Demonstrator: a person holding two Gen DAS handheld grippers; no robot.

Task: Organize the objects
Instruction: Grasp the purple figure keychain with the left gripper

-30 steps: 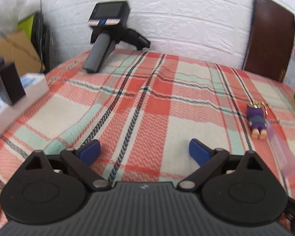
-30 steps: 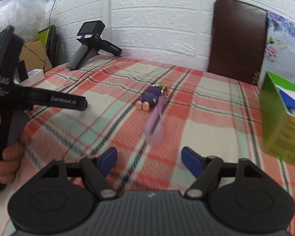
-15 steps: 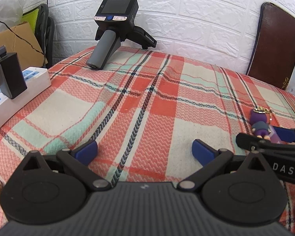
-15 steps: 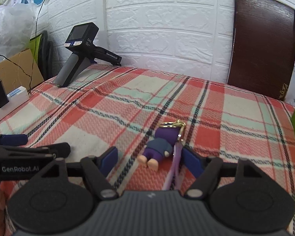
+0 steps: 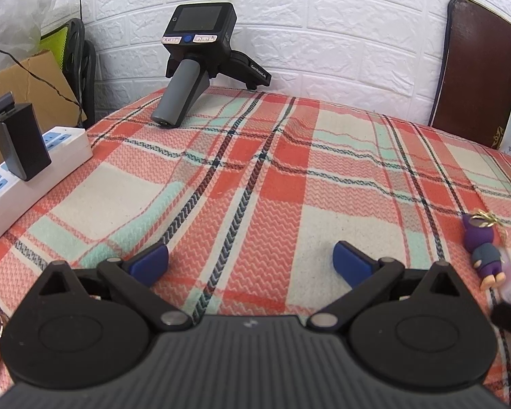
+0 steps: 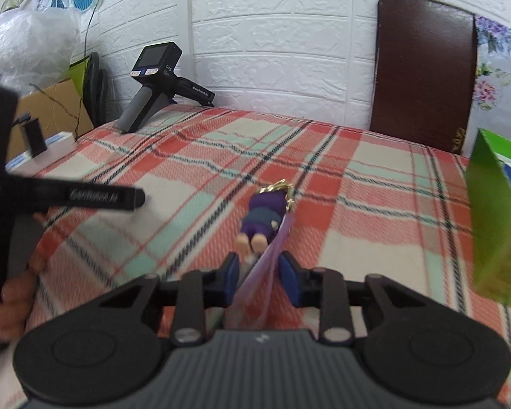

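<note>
Closing in on a pale purple strap, the right tongs have just been drawing their blue pads together, and the strap now runs up between them; motion blur keeps me from telling whether the pads actually press on it. The strap leads forward to a small purple figure keychain with a gold clasp, lying just ahead of the pads on the plaid cloth that covers the counter.

The left tongs sit low over the cloth with their blue pads spread wide and nothing between them. In the left wrist view the keychain lies off to the right of them, near the frame edge. In the right wrist view a hand grips the left device at the left edge.

Farther out, a spare handheld gripper device with a screen stands at the far side of the cloth against the white brick wall. A white power strip with a dark adapter plugged in lies at the left, a dark brown board leans on the wall, and a green box stands at the right.
</note>
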